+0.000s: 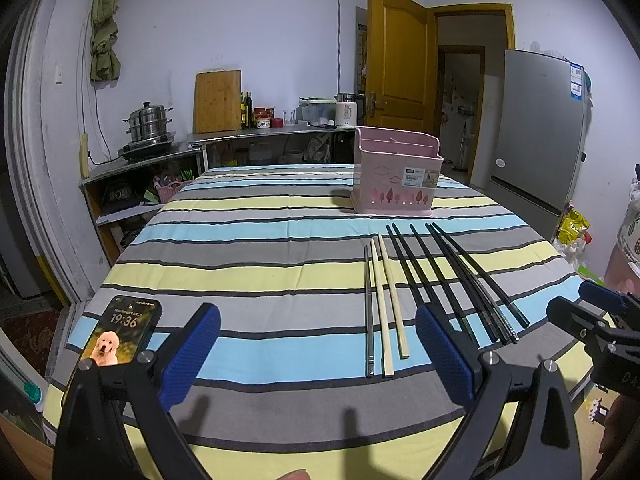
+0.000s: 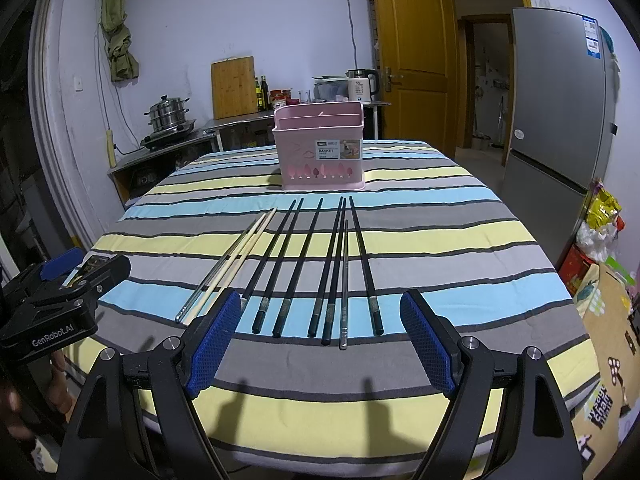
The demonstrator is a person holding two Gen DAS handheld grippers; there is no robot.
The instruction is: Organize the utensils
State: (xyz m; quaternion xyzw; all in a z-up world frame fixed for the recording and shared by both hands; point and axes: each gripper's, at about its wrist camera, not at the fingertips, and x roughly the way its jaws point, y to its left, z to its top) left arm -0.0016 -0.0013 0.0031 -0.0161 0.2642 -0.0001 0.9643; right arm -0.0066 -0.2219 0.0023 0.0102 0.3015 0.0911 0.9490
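A pink utensil basket (image 1: 396, 176) (image 2: 320, 152) stands upright at the far side of the striped table. Before it lie several chopsticks in a row: black ones (image 1: 444, 276) (image 2: 316, 264), two pale wooden ones (image 1: 390, 300) (image 2: 236, 260), and metal ones (image 1: 368, 308) (image 2: 344, 284). My left gripper (image 1: 320, 344) hovers open just short of the wooden and metal chopsticks' near ends, holding nothing. My right gripper (image 2: 320, 328) is open too, its fingers straddling the near ends of the black chopsticks from above. Each gripper's body shows at the other view's edge.
A phone (image 1: 120, 332) with a lit screen lies on the table's left near corner. A striped cloth (image 2: 440, 240) covers the table. Behind are a counter with a steamer pot (image 1: 148, 124) and cutting board, a yellow door, and a grey fridge (image 2: 560, 100) at right.
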